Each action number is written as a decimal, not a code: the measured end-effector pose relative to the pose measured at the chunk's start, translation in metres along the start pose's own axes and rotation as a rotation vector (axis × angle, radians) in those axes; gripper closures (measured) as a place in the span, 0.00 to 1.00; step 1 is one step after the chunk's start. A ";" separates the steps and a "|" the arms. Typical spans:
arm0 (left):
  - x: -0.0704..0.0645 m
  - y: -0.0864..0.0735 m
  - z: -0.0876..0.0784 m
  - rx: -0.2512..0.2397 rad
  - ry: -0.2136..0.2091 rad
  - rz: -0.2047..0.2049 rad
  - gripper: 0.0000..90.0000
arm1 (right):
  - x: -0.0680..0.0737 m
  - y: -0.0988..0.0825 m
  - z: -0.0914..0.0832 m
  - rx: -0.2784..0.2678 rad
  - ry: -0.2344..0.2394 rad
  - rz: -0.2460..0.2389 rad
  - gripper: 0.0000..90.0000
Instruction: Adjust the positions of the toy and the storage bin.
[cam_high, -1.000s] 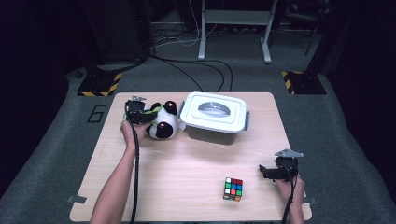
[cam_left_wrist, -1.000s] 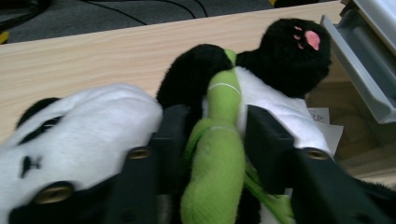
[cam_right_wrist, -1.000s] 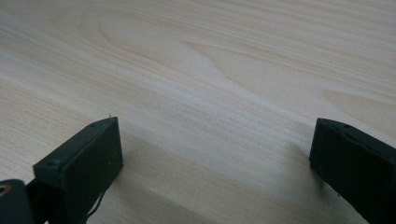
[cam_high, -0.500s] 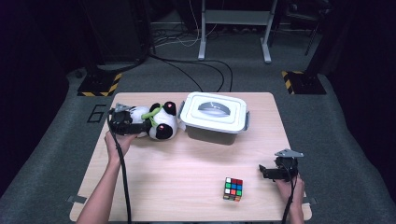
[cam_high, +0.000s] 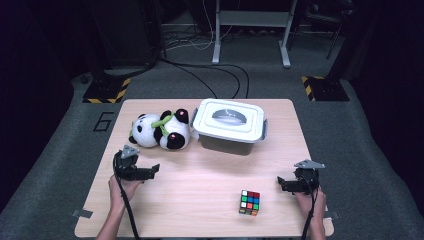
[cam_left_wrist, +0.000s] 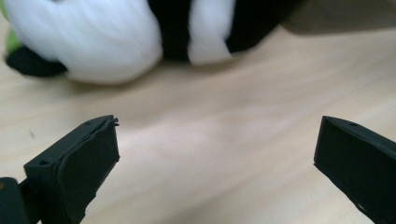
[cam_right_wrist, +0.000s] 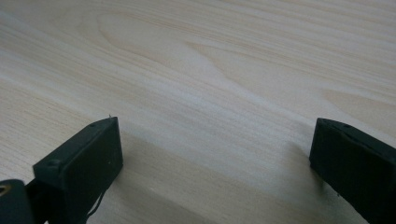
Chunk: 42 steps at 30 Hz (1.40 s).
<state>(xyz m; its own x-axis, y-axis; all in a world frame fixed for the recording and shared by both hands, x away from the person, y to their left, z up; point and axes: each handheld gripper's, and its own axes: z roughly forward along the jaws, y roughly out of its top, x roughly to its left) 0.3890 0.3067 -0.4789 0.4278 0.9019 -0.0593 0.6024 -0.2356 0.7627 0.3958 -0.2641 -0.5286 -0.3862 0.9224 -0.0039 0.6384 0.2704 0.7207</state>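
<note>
A black-and-white plush panda (cam_high: 160, 131) with a green collar lies on its side at the back left of the wooden table (cam_high: 200, 185). In the left gripper view the panda (cam_left_wrist: 107, 42) lies just past the jaws. My left gripper (cam_high: 152, 171) hovers near the table's left edge, in front of the panda and apart from it. Its jaws have just been opening and stand wide with nothing between them (cam_left_wrist: 215, 158). My right gripper (cam_high: 281, 184) rests at the front right, open over bare wood (cam_right_wrist: 215, 158).
A white lidded box (cam_high: 229, 125) stands right of the panda at the back middle; its corner (cam_left_wrist: 345, 14) shows past the left jaws. A colour puzzle cube (cam_high: 249, 202) sits at the front, left of the right gripper. Grey carpet surrounds the table.
The left gripper let go of the panda, opened, and drew back toward the table's near left. The panda now lies free beside the box. The right gripper kept still.
</note>
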 end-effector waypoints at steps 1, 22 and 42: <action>-0.003 -0.006 -0.001 0.012 -0.009 0.007 0.00 | 0.000 0.000 0.000 0.000 0.000 -0.001 0.02; -0.032 -0.061 0.012 0.070 0.035 0.048 0.00 | 0.000 0.000 0.000 0.001 0.003 0.000 0.02; -0.033 -0.060 0.013 0.065 0.035 0.053 0.00 | 0.035 0.007 -0.038 -0.048 0.200 -0.106 0.01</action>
<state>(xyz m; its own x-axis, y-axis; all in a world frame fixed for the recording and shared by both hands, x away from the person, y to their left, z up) 0.3476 0.2863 -0.5315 0.4373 0.8993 0.0035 0.6227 -0.3055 0.7204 0.3613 -0.2403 -0.4972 -0.5769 0.8151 0.0532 0.5569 0.3449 0.7556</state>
